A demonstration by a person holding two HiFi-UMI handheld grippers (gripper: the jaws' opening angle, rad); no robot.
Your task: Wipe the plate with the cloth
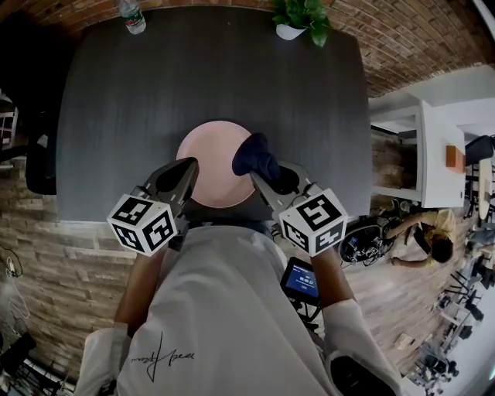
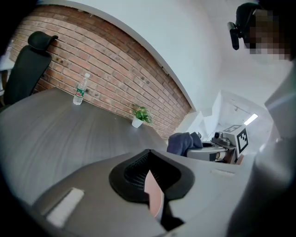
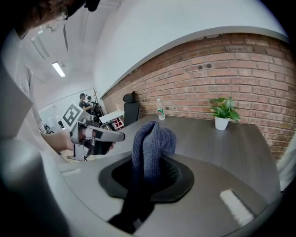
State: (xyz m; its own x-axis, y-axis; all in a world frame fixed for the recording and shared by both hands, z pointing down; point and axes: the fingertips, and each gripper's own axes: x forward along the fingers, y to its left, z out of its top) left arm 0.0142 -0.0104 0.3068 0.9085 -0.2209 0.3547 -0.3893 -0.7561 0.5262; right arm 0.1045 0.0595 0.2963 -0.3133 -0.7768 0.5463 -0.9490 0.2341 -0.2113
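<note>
Pinching the plate by its near rim, the left tongs steady it over the near edge of the surface; lifted or resting, unclear. The right tongs clamp the bunched cloth above the plate's right rim, ready to wipe.

Table open around the plate; bottle, plant at far edge.

The table has a dark grey top with a wood grain. Seen from its centre, a clear water bottle stands at 11 o'clock, near the far edge. A small plant in a white pot stands at 1 o'clock. A pink plate is at 6 o'clock, by the near edge; I cannot tell whether it rests on the top.
</note>
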